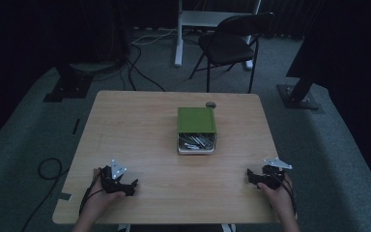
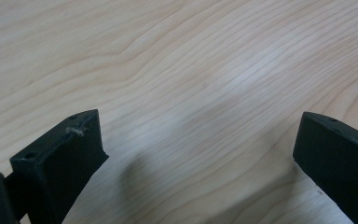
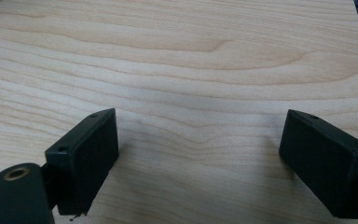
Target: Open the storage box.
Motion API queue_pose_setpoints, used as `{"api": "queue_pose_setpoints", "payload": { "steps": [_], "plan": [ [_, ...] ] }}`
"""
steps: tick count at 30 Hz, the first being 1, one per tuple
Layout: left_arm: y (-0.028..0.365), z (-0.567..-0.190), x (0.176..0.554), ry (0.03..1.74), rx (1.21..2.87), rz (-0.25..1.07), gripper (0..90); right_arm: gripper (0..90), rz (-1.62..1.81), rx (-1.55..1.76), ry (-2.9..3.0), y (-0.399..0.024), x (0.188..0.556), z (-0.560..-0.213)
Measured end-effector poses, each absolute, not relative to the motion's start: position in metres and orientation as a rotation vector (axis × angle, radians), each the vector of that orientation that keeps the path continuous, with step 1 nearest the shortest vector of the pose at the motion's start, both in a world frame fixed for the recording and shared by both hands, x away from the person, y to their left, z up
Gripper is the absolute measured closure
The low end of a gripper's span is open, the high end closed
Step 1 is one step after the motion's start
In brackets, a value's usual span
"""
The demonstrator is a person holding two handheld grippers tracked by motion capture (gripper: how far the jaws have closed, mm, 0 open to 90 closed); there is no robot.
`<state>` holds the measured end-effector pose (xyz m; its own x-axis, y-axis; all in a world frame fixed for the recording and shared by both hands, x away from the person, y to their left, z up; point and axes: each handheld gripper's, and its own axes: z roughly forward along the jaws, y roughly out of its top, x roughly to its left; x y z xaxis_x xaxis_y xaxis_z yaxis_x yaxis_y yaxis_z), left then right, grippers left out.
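Both grippers, left (image 1: 131,186) and right (image 1: 251,177), rest wide open on the wooden table (image 1: 140,130), well apart from the green box (image 1: 196,120).

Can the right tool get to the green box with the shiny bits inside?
Probably yes. The right tool sits open near the table's front edge, and bare wooden tabletop lies between it and the green box of silvery metal pieces.

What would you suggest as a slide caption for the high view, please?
Both grippers, left and right, rest open near the table edge; a half-open green box sits mid-table.
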<state>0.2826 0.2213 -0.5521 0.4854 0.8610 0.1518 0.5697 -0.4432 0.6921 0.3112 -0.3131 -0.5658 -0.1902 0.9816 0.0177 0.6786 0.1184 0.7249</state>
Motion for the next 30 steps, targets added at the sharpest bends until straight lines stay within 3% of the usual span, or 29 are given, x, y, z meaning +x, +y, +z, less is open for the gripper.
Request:
{"api": "queue_pose_setpoints", "payload": {
  "steps": [30],
  "plan": [
    [0.134, -0.536, 0.300, 0.816, 2.274, 0.835, 2.2, 11.3, 0.845, 1.602, 1.930, -0.313, 0.311, -0.566]
  ]
}}
